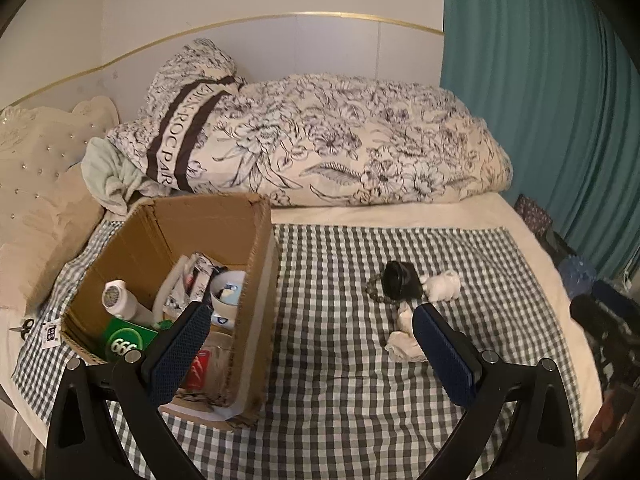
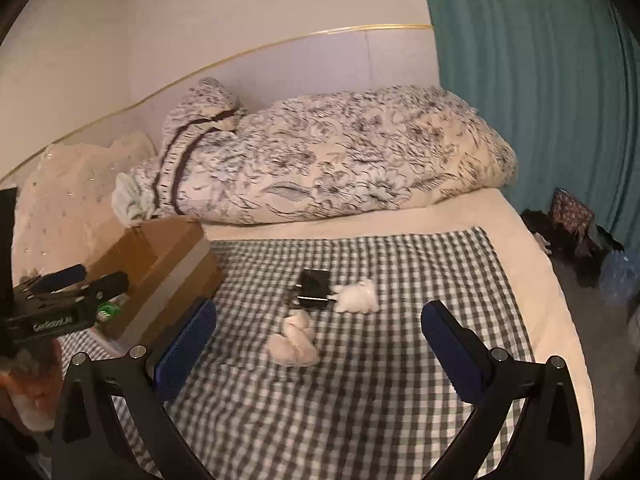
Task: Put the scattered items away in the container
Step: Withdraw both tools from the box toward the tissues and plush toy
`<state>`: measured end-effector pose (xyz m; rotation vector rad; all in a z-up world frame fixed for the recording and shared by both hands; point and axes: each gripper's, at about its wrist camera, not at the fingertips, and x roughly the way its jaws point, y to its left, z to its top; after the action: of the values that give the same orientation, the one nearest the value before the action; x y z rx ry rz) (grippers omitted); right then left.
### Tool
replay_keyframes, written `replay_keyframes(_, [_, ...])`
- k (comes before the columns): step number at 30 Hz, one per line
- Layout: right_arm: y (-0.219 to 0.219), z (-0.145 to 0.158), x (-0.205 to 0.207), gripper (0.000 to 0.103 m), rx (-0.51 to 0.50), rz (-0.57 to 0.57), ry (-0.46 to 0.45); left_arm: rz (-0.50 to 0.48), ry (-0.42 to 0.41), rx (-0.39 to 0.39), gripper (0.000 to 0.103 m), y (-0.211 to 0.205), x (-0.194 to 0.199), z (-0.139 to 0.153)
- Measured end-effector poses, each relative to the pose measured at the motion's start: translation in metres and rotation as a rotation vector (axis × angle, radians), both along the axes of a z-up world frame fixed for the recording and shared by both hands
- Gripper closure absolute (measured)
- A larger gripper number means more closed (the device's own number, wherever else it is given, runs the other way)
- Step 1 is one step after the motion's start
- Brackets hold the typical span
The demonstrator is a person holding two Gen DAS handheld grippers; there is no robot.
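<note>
An open cardboard box (image 1: 262, 240) stands on the checked cloth (image 1: 340, 360) at the left and holds several items: a white bottle, a green packet, a bowl, a red packet. On the cloth to its right lie a black object with a bead chain (image 1: 400, 286), a white fluffy item (image 1: 442, 286) and a crumpled white item (image 1: 404, 344). My left gripper (image 1: 312, 344) is open and empty, its left finger over the box's right side. My right gripper (image 2: 318, 340) is open and empty, above the cloth just short of the crumpled white item (image 2: 294, 338). The black object (image 2: 314, 290), the fluffy item (image 2: 358, 296) and the box (image 2: 160, 256) also show there.
A rolled floral duvet (image 1: 320, 144) lies along the wall behind the cloth. A padded cream headboard (image 1: 36, 168) is at the left. A teal curtain (image 1: 540, 100) hangs at the right, with bags on the floor (image 2: 576, 232) beside the bed's edge.
</note>
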<state>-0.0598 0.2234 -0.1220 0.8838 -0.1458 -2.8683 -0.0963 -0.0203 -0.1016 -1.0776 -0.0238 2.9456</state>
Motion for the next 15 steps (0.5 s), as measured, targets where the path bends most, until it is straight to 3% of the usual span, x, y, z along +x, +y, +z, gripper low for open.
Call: replay_keyframes(15, [0.005,-0.059,-0.066,0.0,0.094,0.01,-0.147,-0.056,-0.111,-0.017,0.0,0.041,-0.049,-0.068])
